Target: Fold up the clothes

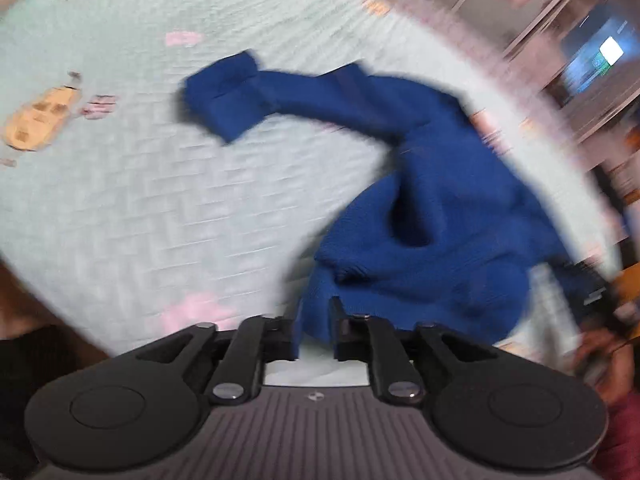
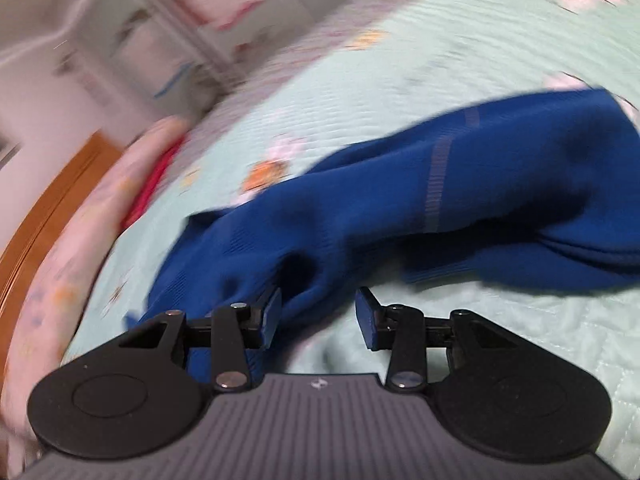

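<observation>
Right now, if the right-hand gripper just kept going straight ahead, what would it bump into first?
Most likely the crumpled blue knitted sweater, lying just ahead of the open right gripper on the pale green quilted bedspread. Blur leaves depth uncertain.

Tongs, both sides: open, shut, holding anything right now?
Left tongs: open, sweater edge between the pads, not pinched.
Right tongs: open, sweater at one pad, not gripped.

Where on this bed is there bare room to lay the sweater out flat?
Bare quilt lies left of the blue sweater, below its sleeve. It is crowded where the sweater bunches near the bed's edge, by the left gripper.
</observation>
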`<state>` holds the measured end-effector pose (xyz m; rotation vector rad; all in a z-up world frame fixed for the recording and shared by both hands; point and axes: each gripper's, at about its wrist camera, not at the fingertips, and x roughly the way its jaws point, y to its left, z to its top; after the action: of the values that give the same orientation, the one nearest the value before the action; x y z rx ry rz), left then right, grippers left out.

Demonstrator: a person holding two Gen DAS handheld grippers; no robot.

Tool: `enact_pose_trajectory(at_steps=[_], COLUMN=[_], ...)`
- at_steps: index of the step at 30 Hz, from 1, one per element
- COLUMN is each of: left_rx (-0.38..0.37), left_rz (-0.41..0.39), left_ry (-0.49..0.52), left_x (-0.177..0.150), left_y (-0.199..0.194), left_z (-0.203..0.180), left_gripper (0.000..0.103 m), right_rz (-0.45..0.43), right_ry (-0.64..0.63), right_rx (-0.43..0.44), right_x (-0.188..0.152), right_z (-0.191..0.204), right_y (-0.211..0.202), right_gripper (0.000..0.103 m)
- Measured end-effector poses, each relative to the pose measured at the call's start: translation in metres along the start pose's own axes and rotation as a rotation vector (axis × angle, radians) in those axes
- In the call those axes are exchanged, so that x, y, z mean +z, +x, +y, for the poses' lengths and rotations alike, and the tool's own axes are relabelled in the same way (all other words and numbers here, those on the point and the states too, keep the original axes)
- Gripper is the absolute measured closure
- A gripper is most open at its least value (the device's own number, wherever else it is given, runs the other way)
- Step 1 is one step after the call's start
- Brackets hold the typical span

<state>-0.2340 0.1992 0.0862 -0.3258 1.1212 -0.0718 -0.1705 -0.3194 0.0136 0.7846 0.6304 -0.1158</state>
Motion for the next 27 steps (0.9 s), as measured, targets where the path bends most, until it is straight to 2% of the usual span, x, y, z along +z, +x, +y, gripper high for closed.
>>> enact_pose_trajectory(at_steps=[2,6,10,12,13,15,17,19,21,22,24,25,27], left_rx=[0.054,0.077,0.071,0.052,0.046,0.04,0.033,0.021,0.002,-0.009,-0.027,-0.035,-0.058], left_rz=[0.007,-0.015,-0.035,-0.053,-0.062,-0.079,-0.09,-0.093,-0.082,-0.074,-0.057,-0.051,-0.048], left_ry=[-0.022,-0.093,-0.124,-0.092,-0.069,-0.029,0.002,0.022,0.023,0.024,0.029,0.034,0.051], left_x=[-0.003,-0.004,0.001,0.004,0.006,0.008,0.009,0.01,0.01,0.01,0.011,0.011,0.012], left_y=[-0.002,-0.008,-0.012,-0.015,-0.016,-0.018,-0.018,-0.015,-0.009,-0.005,0.003,0.005,0.007], left_z=[0.011,0.027,0.022,0.009,0.002,-0.01,-0.02,-0.028,-0.032,-0.035,-0.042,-0.046,-0.055], left_gripper=[0.055,0.055,0.054,0.054,0.054,0.052,0.05,0.049,0.049,0.049,0.049,0.049,0.049], right_rz=[-0.023,-0.055,-0.062,-0.085,-0.101,-0.152,-0.231,-0.257,-0.17,-0.097,0.049,0.045,0.015], right_ry=[0.013,0.048,0.216,0.235,0.213,0.07,-0.205,-0.43,-0.553,-0.577,-0.478,-0.414,-0.335], right_rx=[-0.023,0.003,0.048,0.059,0.045,0.04,0.04,0.045,0.024,0.013,0.003,0.006,0.024], right_x=[0.002,0.009,0.021,0.029,0.035,0.044,0.039,0.016,-0.017,-0.035,-0.064,-0.073,-0.076], right_z=[-0.005,-0.013,-0.028,-0.027,-0.027,-0.016,0.009,0.026,0.028,0.025,0.006,-0.003,-0.009], right_y=[-0.001,0.007,0.027,0.034,0.035,0.023,-0.004,-0.03,-0.044,-0.045,-0.038,-0.04,-0.046], right_gripper=[0.058,0.048,0.047,0.064,0.096,0.099,0.099,0.099,0.099,0.099,0.098,0.098,0.092])
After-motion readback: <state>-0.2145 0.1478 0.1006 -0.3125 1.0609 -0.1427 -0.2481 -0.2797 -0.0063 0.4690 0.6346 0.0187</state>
